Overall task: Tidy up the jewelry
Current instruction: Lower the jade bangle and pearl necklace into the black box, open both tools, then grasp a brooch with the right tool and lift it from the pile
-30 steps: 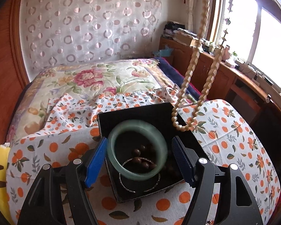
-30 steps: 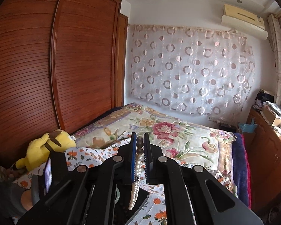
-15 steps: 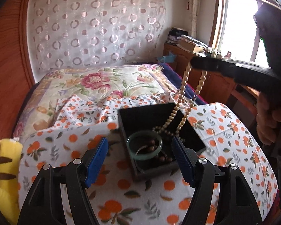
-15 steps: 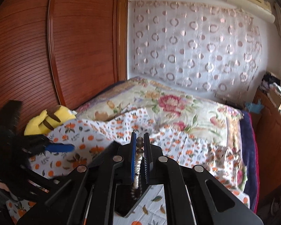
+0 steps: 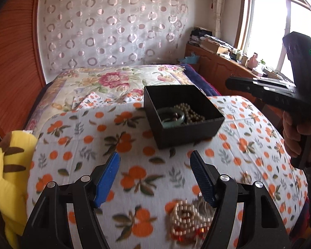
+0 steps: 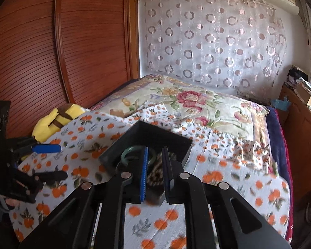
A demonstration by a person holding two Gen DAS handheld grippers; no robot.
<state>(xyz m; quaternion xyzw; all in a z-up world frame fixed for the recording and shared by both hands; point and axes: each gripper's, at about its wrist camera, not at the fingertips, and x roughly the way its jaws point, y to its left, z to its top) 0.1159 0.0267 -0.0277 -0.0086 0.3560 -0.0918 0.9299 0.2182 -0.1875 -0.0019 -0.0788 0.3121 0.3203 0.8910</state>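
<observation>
Jewelry fills the black box (image 5: 184, 122) on the orange-print cloth (image 5: 134, 172) over the bed: a green bangle (image 5: 173, 118) beside a heap of pearl beads (image 5: 191, 113). The right claw (image 6: 155, 171), jaws just parting with nothing between them, hangs above it. The left claw (image 5: 154, 173) stands spread and empty near what seems another bead pile (image 5: 186, 217).

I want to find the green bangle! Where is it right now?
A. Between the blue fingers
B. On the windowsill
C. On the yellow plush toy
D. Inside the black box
D: the green bangle lies inside the black box, next to the pile of pearl beads.
</observation>
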